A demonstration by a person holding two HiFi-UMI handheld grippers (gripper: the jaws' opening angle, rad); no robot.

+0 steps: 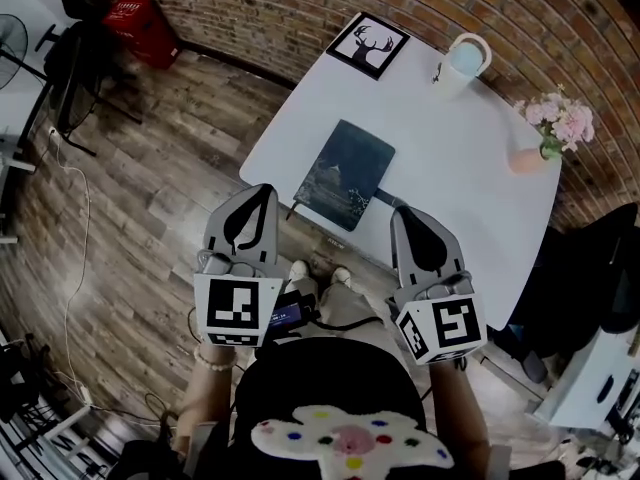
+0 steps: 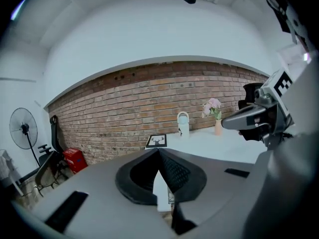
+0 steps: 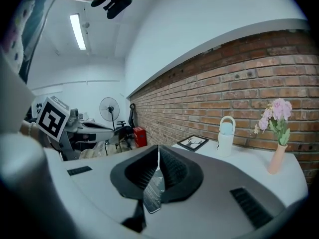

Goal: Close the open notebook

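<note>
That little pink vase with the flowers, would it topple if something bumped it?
Probably, yes. The vase looks slim and tall, with flowers leaning out above, so likely top-heavy. It stands near the table edge, so a tip might send it off.

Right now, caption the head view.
Notebook lies closed on the white table; left gripper and right gripper hover shut nearby.

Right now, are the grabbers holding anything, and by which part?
Nothing is held. The left gripper and the right gripper are both shut and empty; the notebook lies closed on the table, apart from both.
</note>
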